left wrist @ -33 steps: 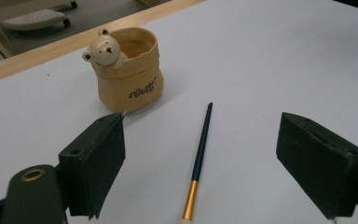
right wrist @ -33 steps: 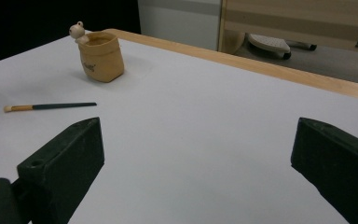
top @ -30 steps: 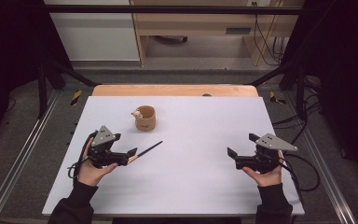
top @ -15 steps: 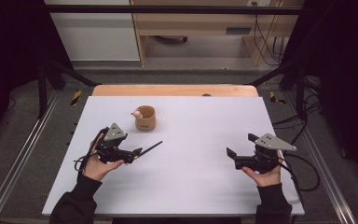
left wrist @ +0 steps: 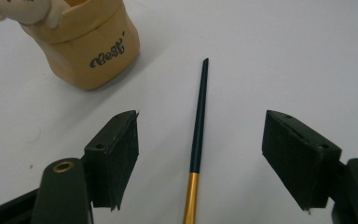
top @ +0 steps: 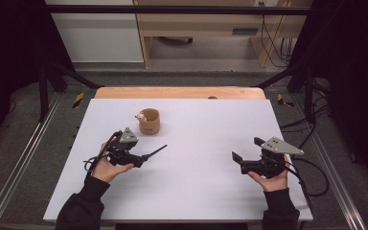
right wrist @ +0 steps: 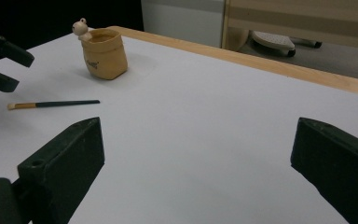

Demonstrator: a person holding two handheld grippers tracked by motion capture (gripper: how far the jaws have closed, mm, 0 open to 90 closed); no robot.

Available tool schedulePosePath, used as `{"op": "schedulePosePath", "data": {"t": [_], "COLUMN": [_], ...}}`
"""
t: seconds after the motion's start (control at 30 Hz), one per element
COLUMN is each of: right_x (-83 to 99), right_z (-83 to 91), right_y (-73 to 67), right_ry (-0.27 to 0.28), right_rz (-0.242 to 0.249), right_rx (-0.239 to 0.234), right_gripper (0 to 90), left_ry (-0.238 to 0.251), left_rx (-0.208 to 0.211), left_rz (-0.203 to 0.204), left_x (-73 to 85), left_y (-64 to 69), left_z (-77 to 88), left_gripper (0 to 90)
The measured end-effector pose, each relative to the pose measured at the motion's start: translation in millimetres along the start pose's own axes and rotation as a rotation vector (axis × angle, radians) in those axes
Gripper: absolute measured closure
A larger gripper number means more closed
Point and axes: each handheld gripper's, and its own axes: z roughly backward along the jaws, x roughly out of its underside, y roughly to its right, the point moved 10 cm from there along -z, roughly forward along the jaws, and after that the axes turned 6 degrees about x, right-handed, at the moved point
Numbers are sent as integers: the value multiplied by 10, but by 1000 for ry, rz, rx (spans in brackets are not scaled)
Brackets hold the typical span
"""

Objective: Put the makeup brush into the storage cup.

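Observation:
A dark slender brush (top: 154, 152) with a gold band lies on the white table (top: 196, 191), just right of my left gripper (top: 140, 156). In the left gripper view the brush (left wrist: 199, 126) lies on the table between the two pads, and neither pad touches it. Those jaws have just been closing and still stand apart, so my left gripper (left wrist: 200, 140) is open. A tan cup (top: 149, 121) with a small pale figure on its rim stands upright behind the brush. My right gripper (top: 247, 150) hovers open at the right with nothing between its jaws (right wrist: 200, 140).
A wooden strip (top: 179, 92) borders the table's far edge. Metal frame rails (top: 28, 158) run along both sides. In the right gripper view the cup (right wrist: 103, 55), the brush (right wrist: 51, 104) and the left gripper (right wrist: 0, 60) lie far off across bare white surface.
My left gripper has moved right toward the brush and sunk a little, and now straddles its handle end. The right gripper has kept still.

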Motion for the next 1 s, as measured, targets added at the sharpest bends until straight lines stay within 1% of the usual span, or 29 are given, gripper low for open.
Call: {"op": "schedulePosePath", "data": {"t": [0.03, 0.07, 0.13, 0.23, 0.27, 0.3, 0.33, 0.37, 0.43, 0.6, 0.77, 0.9, 1.0], "right_x": [1, 3, 7, 8, 10, 9, 9, 9, 10, 15, 21, 22, 22], "right_z": [-2, -2, -5, -10, -10, -9, -8, -8, -10, -13, -19, -23, -22], "right_y": [-3, -5, -7, -7, -9, -11, -12, -11, -11, -17, -25, -30, -30], "right_ry": [-1, -3, -5, -6, -7, -6, -6, -5, -6, -8, -10, -11, -11], "right_rz": [-2, -2, -3, -2, -1, -2, -2, -2, -1, 2, 3, 2, 2], "right_rx": [-1, -2, -1, -2, -3, -3, -4, -4, -3, -6, -7, -8, -8], "right_gripper": [30, 30, 30, 30, 30, 31, 30, 30, 31, 31, 32, 32, 32], "left_ry": [0, -20, -35, -41, -60, -68, -68, -81, -89, -123, -155, -171, -173], "left_rx": [0, 3, 12, 16, 14, 13, 13, 18, 11, 23, 22, 27, 33], "left_rz": [0, -1, -2, -2, -3, -4, -4, -5, -7, -10, -10, -8, -2], "left_x": [0, 21, 36, 45, 65, 74, 74, 93, 105, 149, 184, 207, 214], "left_y": [0, -1, 5, 10, 14, 15, 15, 19, 7, -5, -12, -14, -13], "left_z": [0, -35, -73, -113, -149, -165, -165, -194, -212, -269, -326, -352, -366], "left_gripper": [273, 277, 298, 338, 348, 360, 377, 398, 425, 513, 583, 650, 691]}}
